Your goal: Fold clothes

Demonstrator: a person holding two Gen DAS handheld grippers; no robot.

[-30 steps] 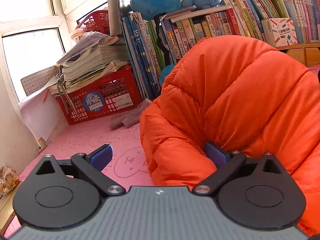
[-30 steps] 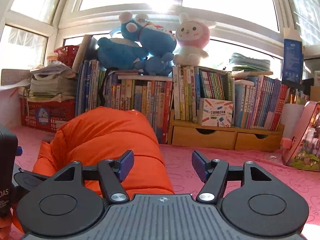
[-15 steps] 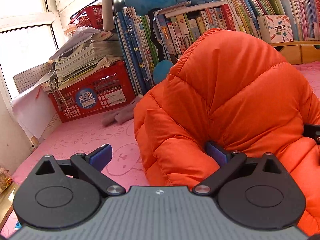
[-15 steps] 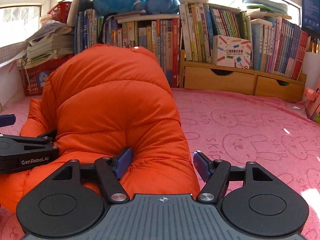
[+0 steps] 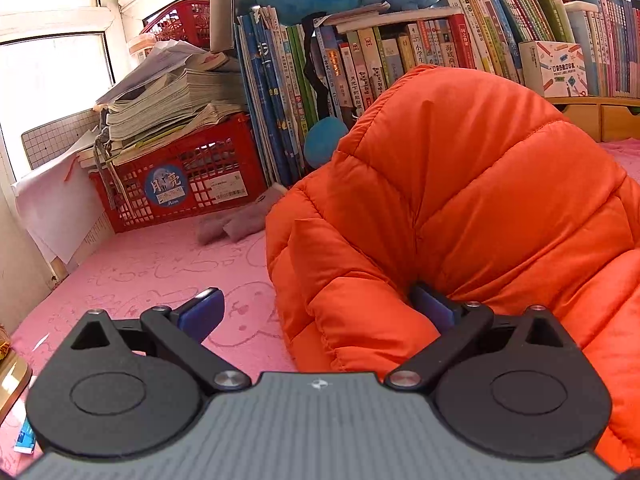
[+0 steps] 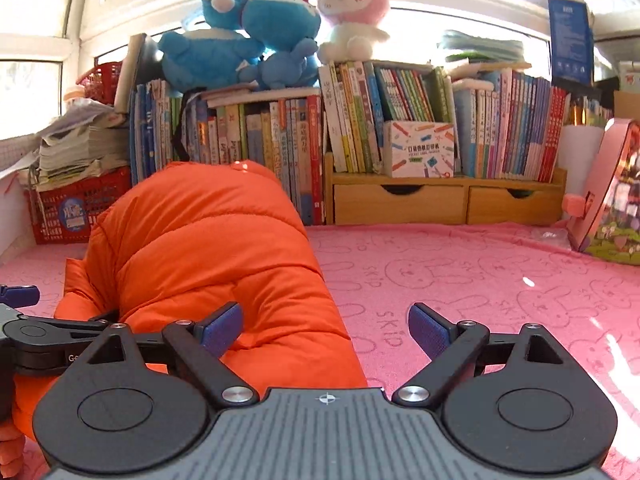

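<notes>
An orange puffer jacket (image 5: 460, 184) lies bunched in a tall roll on the pink bunny-print mat (image 5: 160, 276). My left gripper (image 5: 316, 306) stands open at the jacket's left front corner. Its right pad is tucked into a fold and its left pad hangs free over the mat. In the right wrist view the jacket (image 6: 208, 240) fills the left half. My right gripper (image 6: 324, 328) is at its right front edge, jaws opening. The jacket's edge lies between them, and the right pad is clear over the mat. One of the left gripper's fingers (image 6: 18, 294) shows at the far left.
A red basket (image 5: 192, 184) under stacked papers stands at the back left, a grey cloth (image 5: 240, 224) beside it. Rows of books (image 6: 248, 140) with plush toys (image 6: 256, 32) line the back. Wooden drawers (image 6: 400, 204) and a pink box (image 6: 608, 196) stand to the right.
The right gripper's jaws have spread wider, and its view has lifted back up from the jacket. The left gripper has stayed almost still at the jacket's corner.
</notes>
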